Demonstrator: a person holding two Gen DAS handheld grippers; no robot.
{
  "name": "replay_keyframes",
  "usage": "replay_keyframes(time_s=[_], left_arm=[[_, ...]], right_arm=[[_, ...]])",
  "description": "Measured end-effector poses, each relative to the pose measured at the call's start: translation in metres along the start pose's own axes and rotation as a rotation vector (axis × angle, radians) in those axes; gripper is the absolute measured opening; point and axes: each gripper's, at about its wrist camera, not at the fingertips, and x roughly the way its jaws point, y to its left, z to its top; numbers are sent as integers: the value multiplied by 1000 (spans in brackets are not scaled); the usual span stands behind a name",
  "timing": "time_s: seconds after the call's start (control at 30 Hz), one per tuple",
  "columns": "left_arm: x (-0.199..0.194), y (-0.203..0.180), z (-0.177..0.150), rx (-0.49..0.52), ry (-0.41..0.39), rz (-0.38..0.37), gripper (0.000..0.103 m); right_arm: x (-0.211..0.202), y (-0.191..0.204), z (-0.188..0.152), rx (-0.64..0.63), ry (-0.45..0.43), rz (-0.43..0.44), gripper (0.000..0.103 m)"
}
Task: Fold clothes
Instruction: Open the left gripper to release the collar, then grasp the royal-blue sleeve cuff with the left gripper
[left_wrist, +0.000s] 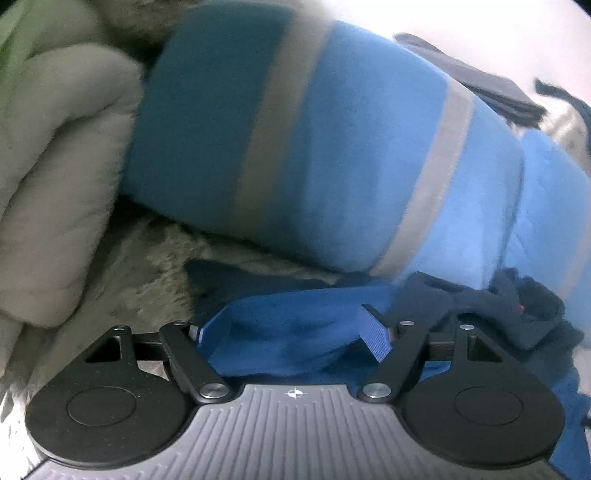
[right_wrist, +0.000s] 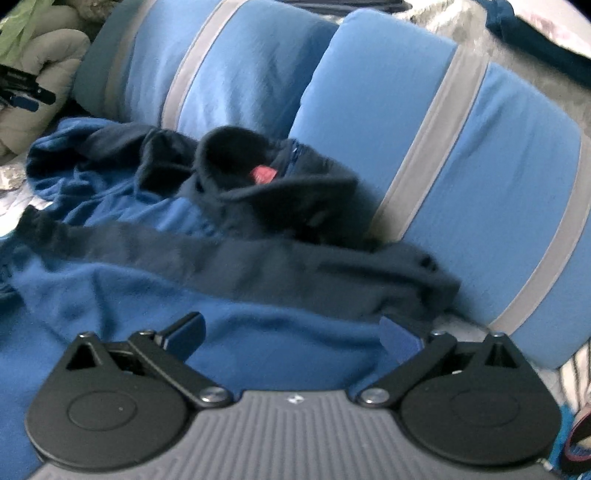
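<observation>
A blue fleece jacket (right_wrist: 122, 295) with a dark navy collar (right_wrist: 258, 192) and a red label (right_wrist: 264, 173) lies crumpled on the bed, against the pillows. My right gripper (right_wrist: 291, 336) hovers over its near part, jaws wide open, nothing between the pads. In the left wrist view the same jacket (left_wrist: 295, 332) lies below my left gripper (left_wrist: 288, 332), at the garment's left edge. Its blue pads (left_wrist: 375, 336) stand apart and the fabric shows behind them, not pinched. The navy collar (left_wrist: 517, 306) lies to the right.
Two blue pillows with grey stripes (right_wrist: 221, 74) (right_wrist: 461, 184) stand behind the jacket; one pillow (left_wrist: 314, 147) fills the left wrist view. A beige padded quilt (left_wrist: 55, 166) bulks at the left. Shaggy grey bedding (left_wrist: 147, 266) lies underneath. Dark folded clothes (left_wrist: 491, 92) sit behind.
</observation>
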Motion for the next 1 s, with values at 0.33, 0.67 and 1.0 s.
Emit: replay_keyframes(time_s=[0.33,0.67,1.0], left_arm=[[11,1,-34,258,-25,-69,75],[68,-54,-55,629,-27,181,11],[-14,3,-50,338,-193,152,10]], right_arm=[[10,16,-21,12,39,35,103],[19,26,-27,42,80,50,103],[6,35,-25,24,45,68,103]])
